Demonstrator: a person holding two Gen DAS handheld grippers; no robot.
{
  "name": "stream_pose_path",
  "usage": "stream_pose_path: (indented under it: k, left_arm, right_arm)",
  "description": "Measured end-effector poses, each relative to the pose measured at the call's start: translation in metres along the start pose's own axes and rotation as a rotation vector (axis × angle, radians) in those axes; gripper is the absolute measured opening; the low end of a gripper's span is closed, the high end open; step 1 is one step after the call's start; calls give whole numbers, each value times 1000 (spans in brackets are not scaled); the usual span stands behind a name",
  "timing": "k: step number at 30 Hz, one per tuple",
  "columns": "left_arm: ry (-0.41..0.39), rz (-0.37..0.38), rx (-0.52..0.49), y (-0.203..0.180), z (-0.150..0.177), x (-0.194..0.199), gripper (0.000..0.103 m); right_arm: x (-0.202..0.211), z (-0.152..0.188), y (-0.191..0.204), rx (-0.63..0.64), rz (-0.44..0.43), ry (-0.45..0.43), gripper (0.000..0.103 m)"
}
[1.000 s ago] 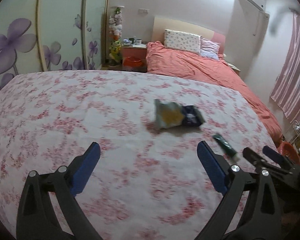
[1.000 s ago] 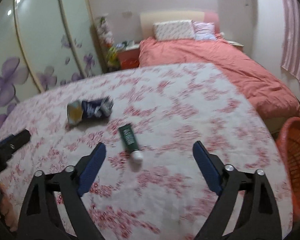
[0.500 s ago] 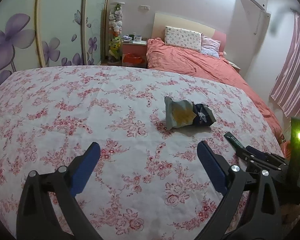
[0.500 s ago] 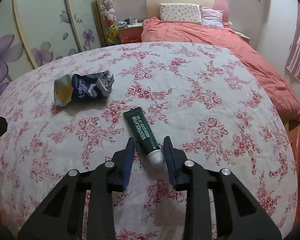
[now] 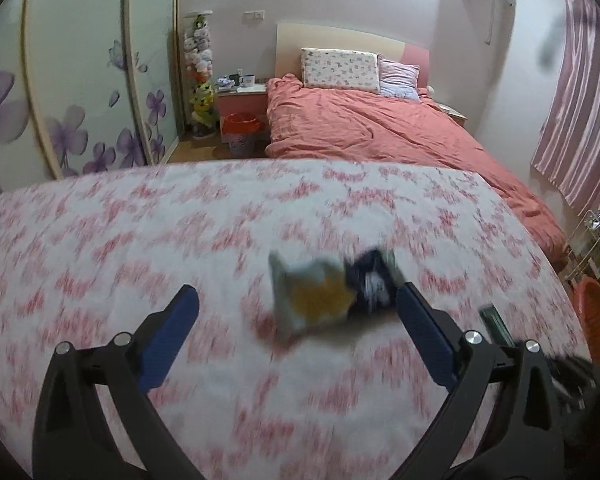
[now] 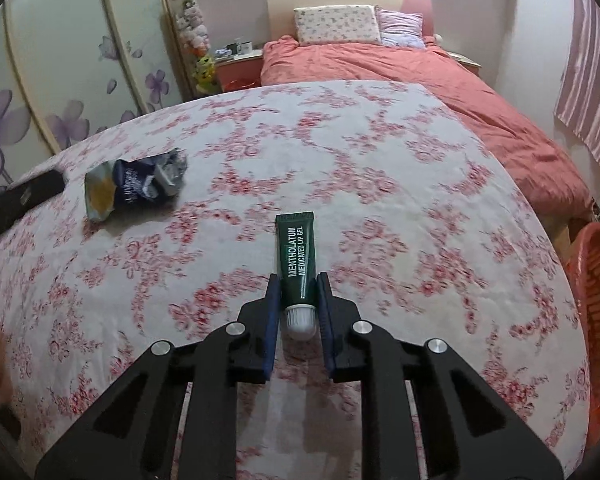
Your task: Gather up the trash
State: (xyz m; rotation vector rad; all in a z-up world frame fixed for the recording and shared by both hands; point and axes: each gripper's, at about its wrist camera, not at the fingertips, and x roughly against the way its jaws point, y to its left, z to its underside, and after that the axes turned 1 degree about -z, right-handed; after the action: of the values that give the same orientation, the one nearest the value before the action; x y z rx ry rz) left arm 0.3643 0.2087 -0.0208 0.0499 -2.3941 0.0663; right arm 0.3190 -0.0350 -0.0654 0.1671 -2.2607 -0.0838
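The right hand-held gripper [image 6: 298, 300] has just been closing and now clamps the cap end of a green tube [image 6: 296, 258] near the front edge of a flower-print bed [image 6: 380, 184]. The left hand-held gripper [image 5: 296, 304], jaws wide apart, hovers at a crumpled wrapper [image 5: 324, 296] mid-bed. An orange basket [image 6: 598, 300] stands beside the bed's right edge; its contents cannot be seen.

Surface: table with floral cloth [image 6: 380, 168] | On it, far left: crumpled snack wrapper [image 6: 134, 186] | On it, near centre: green lip gel tube [image 6: 296, 258], cap toward near edge
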Motion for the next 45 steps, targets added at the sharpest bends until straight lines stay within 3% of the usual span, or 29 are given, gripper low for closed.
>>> stream_pose_path:
  k: [6, 8, 10, 14, 24, 28, 33, 35, 39, 42, 45]
  left_arm:
    - [36, -52, -33, -1, -28, -45, 97]
    - [78, -67, -39, 3, -29, -57, 89]
    - [131, -17, -11, 12, -22, -63, 83]
    - [156, 43, 13, 19, -11, -49, 79]
    - [210, 201, 11, 10, 19, -1, 80]
    - [133, 124, -38, 2, 24, 13, 98]
    - [83, 48, -114, -12, 20, 7, 99]
    - [93, 13, -147, -19, 20, -2, 99]
    - [130, 14, -177, -26, 28, -16, 99]
    - [147, 23, -191, -31, 35, -21, 93]
    - [172, 48, -178, -32, 35, -26, 77]
  right_arm:
    - [1, 1, -4, -1, -11, 0, 19]
    - [1, 1, -4, 0, -11, 0, 19]
    - [1, 1, -4, 2, -12, 0, 19]
    - [4, 5, -6, 1, -9, 0, 19]
    - [12, 14, -12, 4, 0, 0, 18]
    - [14, 16, -16, -4, -1, 2, 18]
    - [16, 17, -19, -10, -2, 2, 18]
    - [16, 17, -20, -10, -4, 2, 18]
    - [15, 18, -24, -13, -3, 5, 18]
    - [15, 19, -26, -16, -4, 4, 18]
    - [15, 19, -27, -17, -5, 3, 18]
